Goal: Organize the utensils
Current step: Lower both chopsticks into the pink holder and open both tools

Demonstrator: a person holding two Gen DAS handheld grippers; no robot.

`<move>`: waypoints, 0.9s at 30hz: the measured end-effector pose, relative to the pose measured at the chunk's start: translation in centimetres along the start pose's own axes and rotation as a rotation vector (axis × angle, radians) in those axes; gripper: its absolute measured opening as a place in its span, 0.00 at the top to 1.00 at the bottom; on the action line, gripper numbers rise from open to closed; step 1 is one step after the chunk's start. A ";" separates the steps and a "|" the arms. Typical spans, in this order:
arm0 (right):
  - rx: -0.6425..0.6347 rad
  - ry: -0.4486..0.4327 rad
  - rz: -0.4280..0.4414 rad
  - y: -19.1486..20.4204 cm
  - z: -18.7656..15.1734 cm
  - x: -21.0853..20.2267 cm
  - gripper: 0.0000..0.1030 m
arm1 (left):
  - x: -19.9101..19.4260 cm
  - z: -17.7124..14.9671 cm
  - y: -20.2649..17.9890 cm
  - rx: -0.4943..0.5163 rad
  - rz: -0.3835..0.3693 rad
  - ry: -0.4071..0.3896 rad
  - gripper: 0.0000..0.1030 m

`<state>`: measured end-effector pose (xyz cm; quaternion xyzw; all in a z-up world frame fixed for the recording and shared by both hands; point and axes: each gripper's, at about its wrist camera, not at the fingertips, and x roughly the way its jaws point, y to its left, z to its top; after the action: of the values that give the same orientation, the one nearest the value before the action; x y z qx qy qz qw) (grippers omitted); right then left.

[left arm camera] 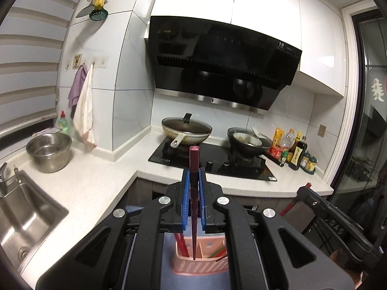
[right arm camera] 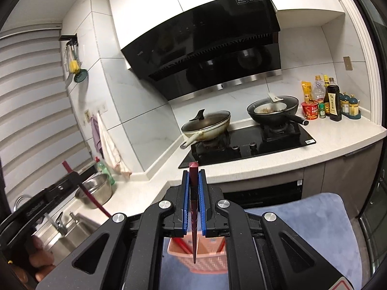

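A: So what's being held by the left gripper (left arm camera: 193, 176)?

B: A dark red chopstick (left arm camera: 194, 193), clamped between the blue fingers (left arm camera: 185, 193), which are nearly closed on it. It's held about upright, blunt end up, pointed tip hanging down over a pink basket (left arm camera: 200, 265) seen below the gripper.

A: And the right gripper (right arm camera: 193, 176)?

B: Same deal. Another dark red chopstick (right arm camera: 194, 205) is pinched in fingers (right arm camera: 185, 198) shut tight around it, tip pointing down above the same pink basket (right arm camera: 198, 263). The basket is split into compartments, and red chopsticks (right arm camera: 182, 245) are already leaned in the left one. It's set on something blue and soft-looking (right arm camera: 302, 217).

A: Are the two grippers seen in each other's view?

B: Yep. In the right wrist view the left gripper (right arm camera: 70, 176) is spotted at the left edge with its chopstick (right arm camera: 84, 191) slanting down, plus a hand (right arm camera: 38, 261) below it. Behind all that, a white counter (left arm camera: 92, 186), a sink (left arm camera: 24, 212), a steel bowl (left arm camera: 49, 151) and two pans on the stove (left arm camera: 212, 162) can be made out.
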<state>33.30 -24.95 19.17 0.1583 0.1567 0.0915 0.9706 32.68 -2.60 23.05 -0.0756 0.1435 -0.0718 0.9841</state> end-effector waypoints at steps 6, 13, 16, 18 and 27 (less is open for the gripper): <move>0.010 0.013 -0.025 -1.1 -0.1 3.6 0.93 | 3.6 -1.2 -0.2 0.002 0.006 0.030 0.93; -0.010 0.091 -0.062 -2.6 -2.8 6.6 0.93 | 6.7 -4.3 -0.1 0.007 0.014 0.104 0.93; -0.019 0.121 -0.075 -2.9 -4.0 7.3 0.93 | 7.5 -5.1 0.3 -0.001 0.023 0.129 0.93; -0.023 0.133 -0.082 -3.0 -4.4 7.8 0.93 | 7.8 -5.6 0.5 -0.004 0.028 0.140 0.93; -0.034 0.156 -0.107 -3.5 -5.4 8.4 0.92 | 8.8 -7.0 1.3 -0.005 0.062 0.171 0.89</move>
<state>39.75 -24.79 10.80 0.1255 0.2386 0.0543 0.9614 39.12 -3.67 13.78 -0.0671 0.2295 -0.0470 0.9698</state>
